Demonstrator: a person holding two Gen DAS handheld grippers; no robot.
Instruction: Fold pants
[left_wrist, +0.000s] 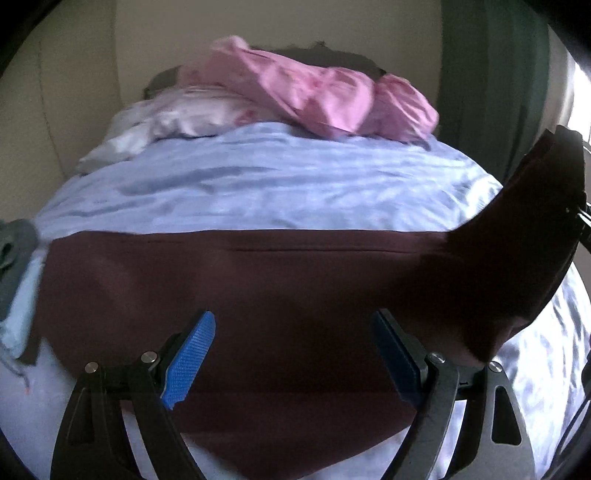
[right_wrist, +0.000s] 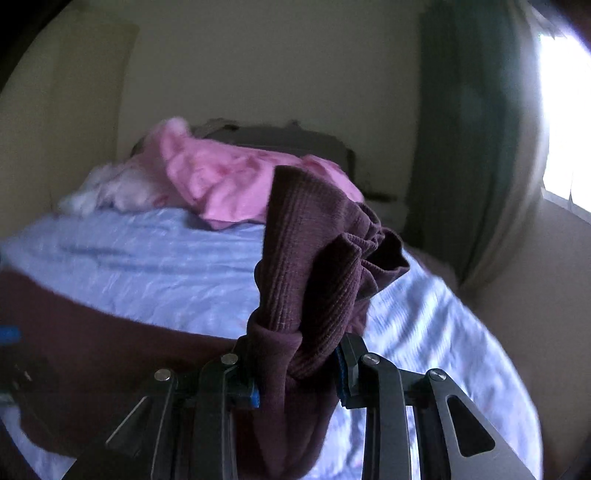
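Fold step in progress: right claw (right_wrist: 295, 365) grips the ribbed waistband of the maroon knit pants (left_wrist: 258, 280), raised; left claw (left_wrist: 291, 354) spread, empty. Next, probably lay waistband over legs.

Maroon pants (right_wrist: 306, 266) in right hand-held gripper (right_wrist: 295, 373)

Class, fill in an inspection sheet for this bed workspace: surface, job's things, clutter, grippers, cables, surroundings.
Surface: bed sheet, pale blue, wrinkled.
Job's things: maroon pants spread across the bed, one end lifted at right.
Clutter: pink cloth and white bedding at the far end.
Grippers: left hand-held gripper open over the pants; right hand-held gripper shut on the bunched ribbed end.
Cables: nothing seen.
Surroundings: cream wall, green curtain, bright window.
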